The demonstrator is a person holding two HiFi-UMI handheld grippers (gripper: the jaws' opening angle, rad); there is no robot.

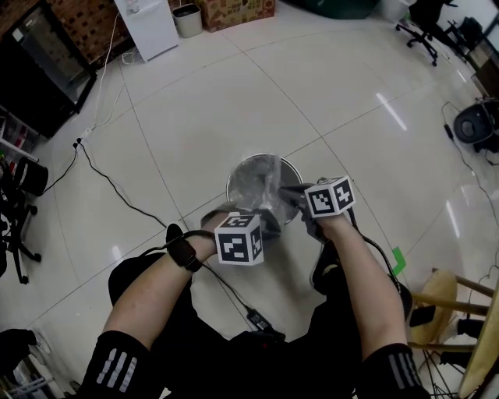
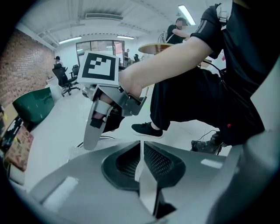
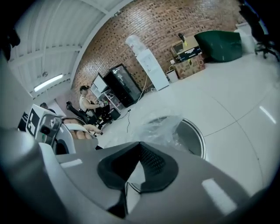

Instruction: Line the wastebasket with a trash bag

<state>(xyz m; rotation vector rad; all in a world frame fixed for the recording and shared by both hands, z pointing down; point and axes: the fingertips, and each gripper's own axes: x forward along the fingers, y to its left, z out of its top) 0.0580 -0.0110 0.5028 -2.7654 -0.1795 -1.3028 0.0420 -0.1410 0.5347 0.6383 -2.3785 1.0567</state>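
A round metal wastebasket [image 1: 299, 171] stands on the tiled floor in front of the seated person. A clear trash bag [image 1: 261, 175] lies bunched over its mouth, toward the near left of the rim. My left gripper [image 1: 261, 222] reaches the near rim and is shut on a thin fold of the film [image 2: 140, 168]. My right gripper [image 1: 290, 195] comes in from the right, shut on the bag's edge. In the right gripper view the crumpled bag [image 3: 159, 127] rises just past the jaws [image 3: 139, 148], over the basket's rim [image 3: 199, 135]. One of the right gripper's fingers [image 2: 92, 129] shows in the left gripper view.
A black cable [image 1: 109, 183] runs across the floor at the left. A white cabinet [image 1: 148, 27] and a small bin [image 1: 187, 19] stand at the back. A wooden stool [image 1: 444, 300] is at the right. The person's shoe [image 2: 146, 129] rests near the basket.
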